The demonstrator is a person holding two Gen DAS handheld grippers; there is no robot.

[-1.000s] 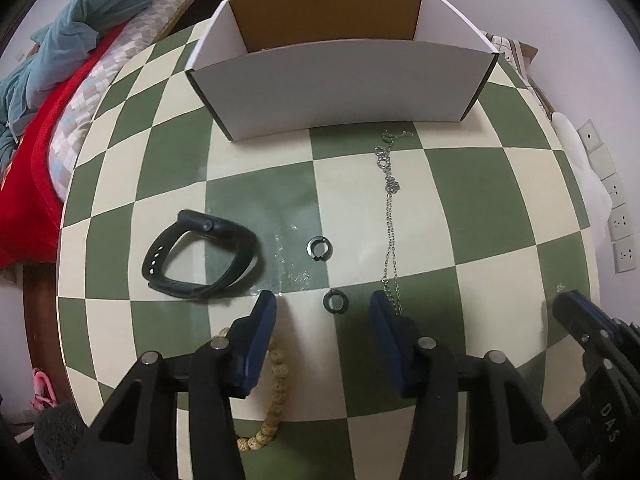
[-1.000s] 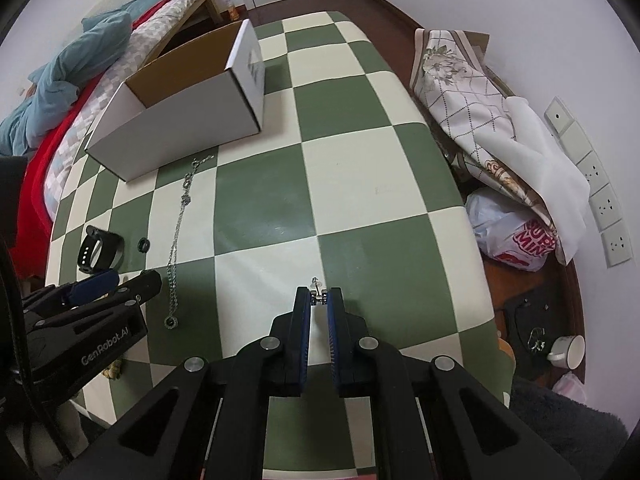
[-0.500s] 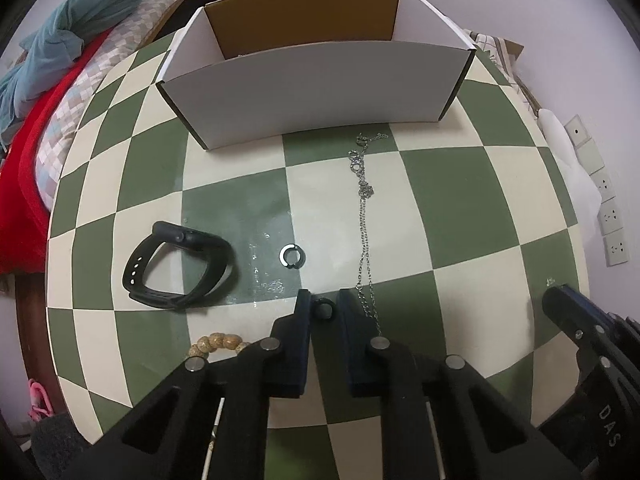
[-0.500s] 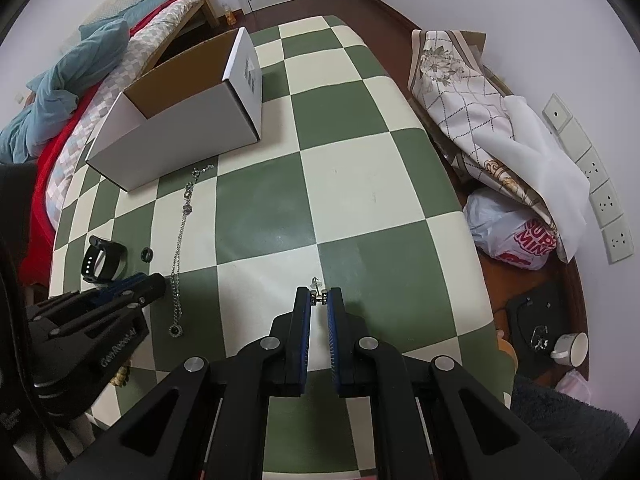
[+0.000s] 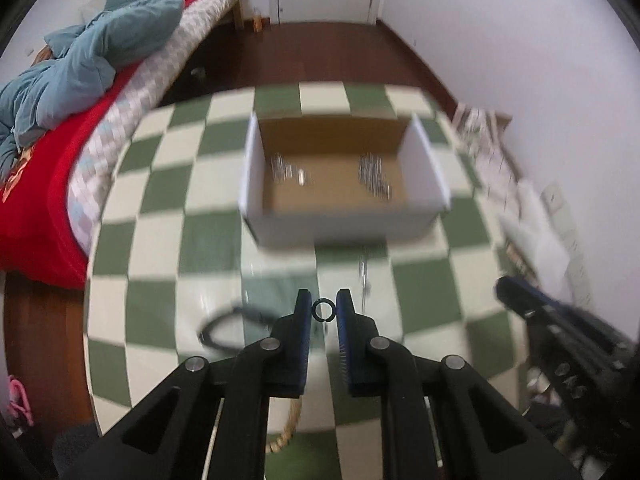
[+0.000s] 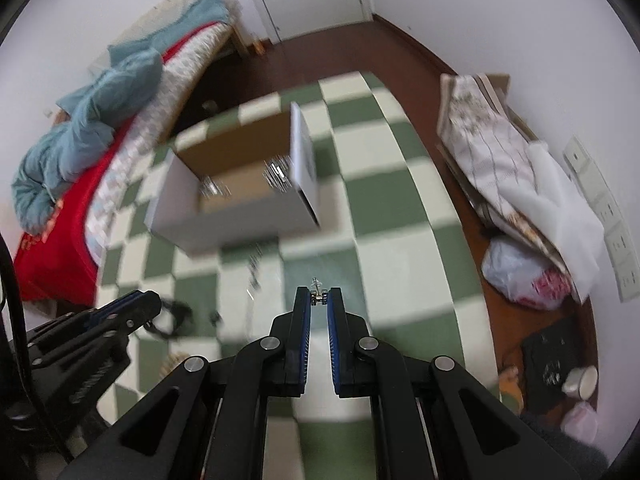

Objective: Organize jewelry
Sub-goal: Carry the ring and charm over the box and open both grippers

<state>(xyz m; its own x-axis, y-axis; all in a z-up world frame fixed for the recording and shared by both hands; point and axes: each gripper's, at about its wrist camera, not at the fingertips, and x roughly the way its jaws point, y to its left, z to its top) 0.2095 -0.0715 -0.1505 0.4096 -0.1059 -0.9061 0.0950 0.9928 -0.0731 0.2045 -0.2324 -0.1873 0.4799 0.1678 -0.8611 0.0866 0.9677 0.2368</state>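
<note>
My left gripper (image 5: 324,310) is shut on a small black ring (image 5: 323,311) and holds it high above the checked table (image 5: 160,216). My right gripper (image 6: 319,299) is shut on a small silver earring (image 6: 317,292), also raised. The open white cardboard box (image 5: 340,216) lies ahead with silver jewelry (image 5: 374,176) on its brown floor. A silver chain (image 5: 363,276) lies on the table in front of the box. A black wristband (image 5: 224,330) lies left of my left gripper. Both views are blurred.
A bed with red and teal bedding (image 5: 60,92) stands left of the table. A beaded bracelet (image 5: 286,432) lies near the table's front edge. Folded cloth and a plastic bag (image 6: 516,272) sit on the floor to the right, by the wall.
My left gripper closed on the black ring and lifted it. Both grippers have risen and tilted, so the box interior now shows. The right gripper still holds the earring.
</note>
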